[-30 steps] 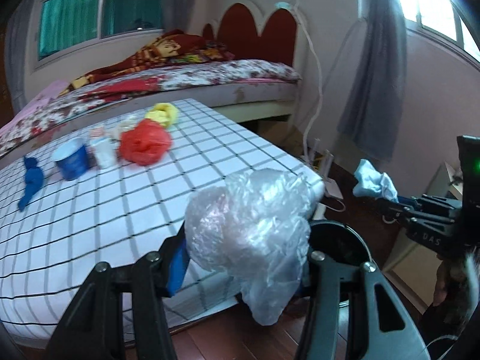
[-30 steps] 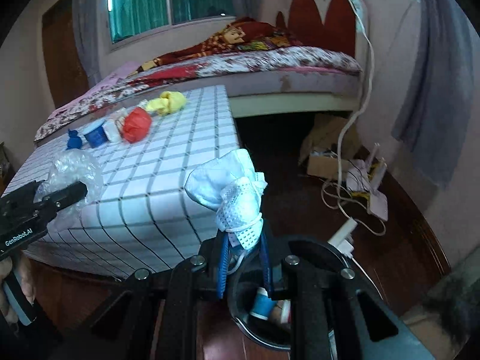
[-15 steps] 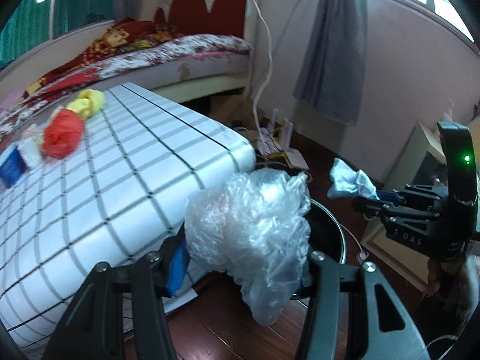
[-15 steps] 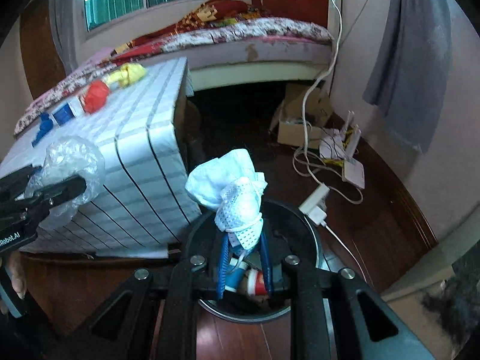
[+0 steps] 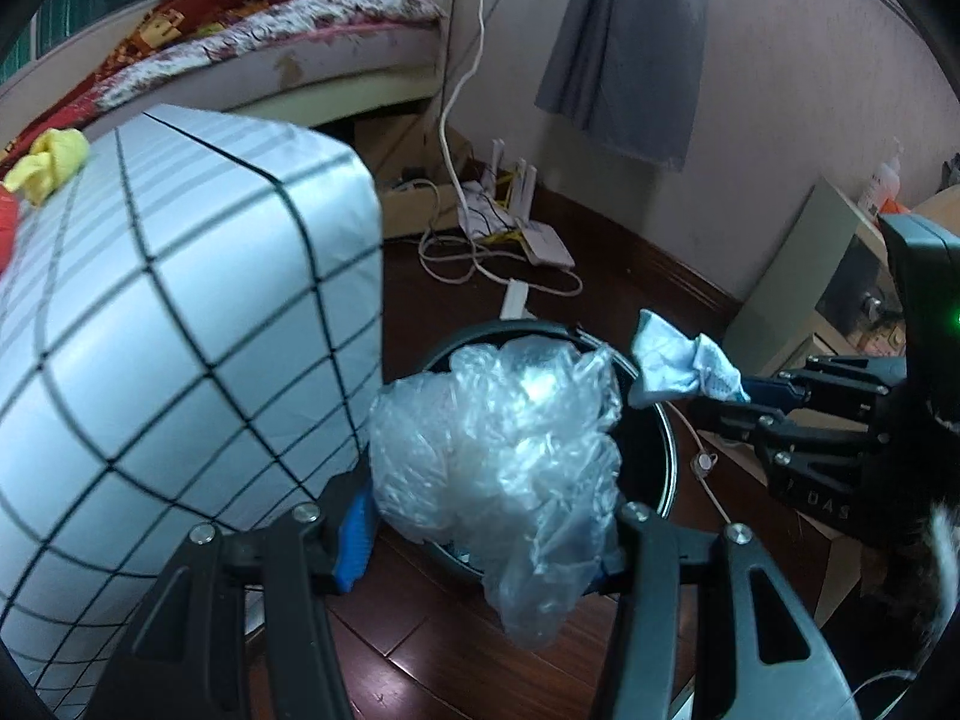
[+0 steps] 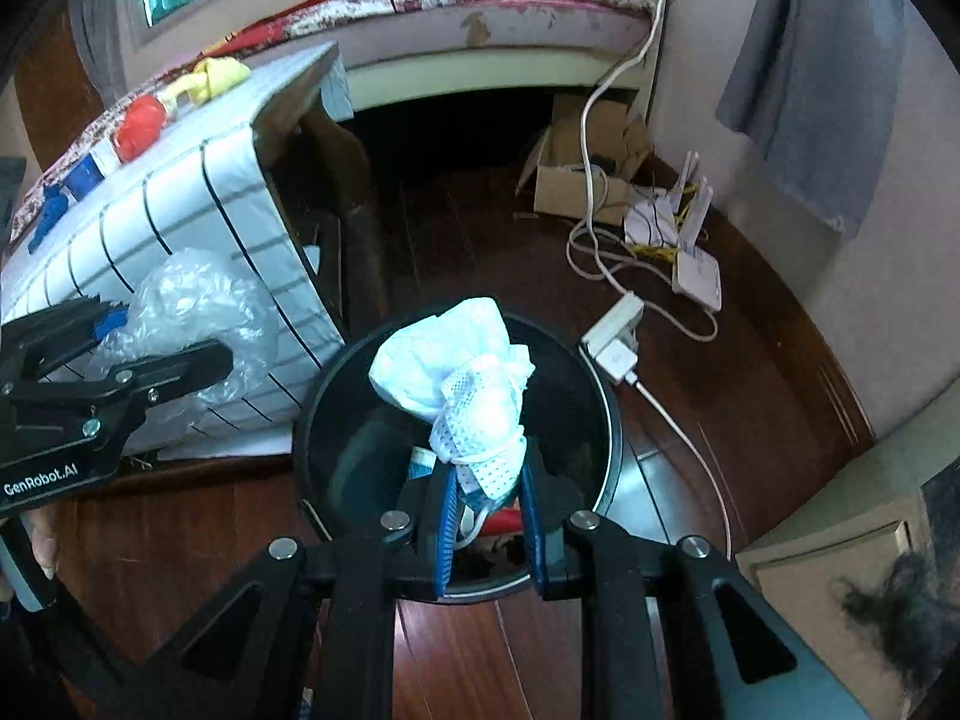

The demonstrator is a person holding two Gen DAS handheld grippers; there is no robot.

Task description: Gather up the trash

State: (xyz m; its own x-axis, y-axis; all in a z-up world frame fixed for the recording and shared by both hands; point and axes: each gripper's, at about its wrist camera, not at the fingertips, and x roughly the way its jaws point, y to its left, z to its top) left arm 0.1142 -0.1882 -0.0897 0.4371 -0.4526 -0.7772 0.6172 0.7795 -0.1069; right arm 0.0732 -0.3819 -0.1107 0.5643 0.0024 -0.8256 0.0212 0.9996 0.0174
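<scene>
Both tools lower than before, left tool (image 5: 480, 534) clamping plastic bag (image 5: 498, 468), right tool (image 6: 486, 516) clamping white wad (image 6: 462, 372), seemingly above bin (image 6: 606, 420)

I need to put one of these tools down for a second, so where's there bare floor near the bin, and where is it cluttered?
Bare dark wood floor lies in front of the trash bin, below the checked table. Another open strip runs between the table and the cardboard box. Right of the bin it is crowded: power strip, white cables and router.
</scene>
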